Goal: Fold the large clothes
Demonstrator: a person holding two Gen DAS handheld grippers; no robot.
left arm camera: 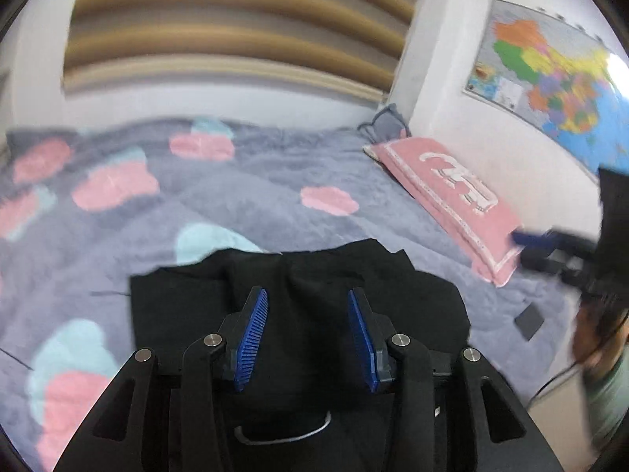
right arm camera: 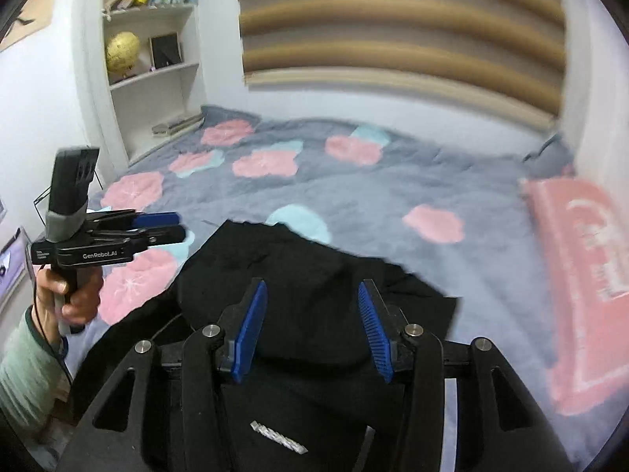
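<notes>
Nearest in both wrist views is the black garment (left arm camera: 298, 314), lying bunched and partly folded on the near part of the bed (left arm camera: 243, 204), its far edge ragged and a rounded hump in the middle. White lettering (right arm camera: 279, 438) shows on the cloth close under the right camera, and a pale cord (left arm camera: 283, 434) under the left one.

The left gripper (left arm camera: 308, 334) hangs above the garment with its jaws wide apart and nothing between them; the blue pads (left arm camera: 251, 338) frame only dark cloth below. The right gripper (right arm camera: 310, 326) is likewise spread wide and empty over the hump. Whether either pad touches the fabric cannot be told.

In the right wrist view the left gripper appears at the left, held in a hand (right arm camera: 74, 291), clear of the garment's left edge. The views are blurred, which suggests motion.

Further off, a pink pillow (left arm camera: 452, 196) lies on the right side of the bed just beyond the garment, and a small dark flat object (left arm camera: 530, 320) rests on the cover near the right edge. Beyond are a shelf (right arm camera: 157, 51) and a wall map (left arm camera: 550, 82).

The risk, as I judge it: black cloth on black hides the layers, so a closing grip could catch several thicknesses or just the hump, dragging the fold askew. A wide sweep right could also snag the pillow.
</notes>
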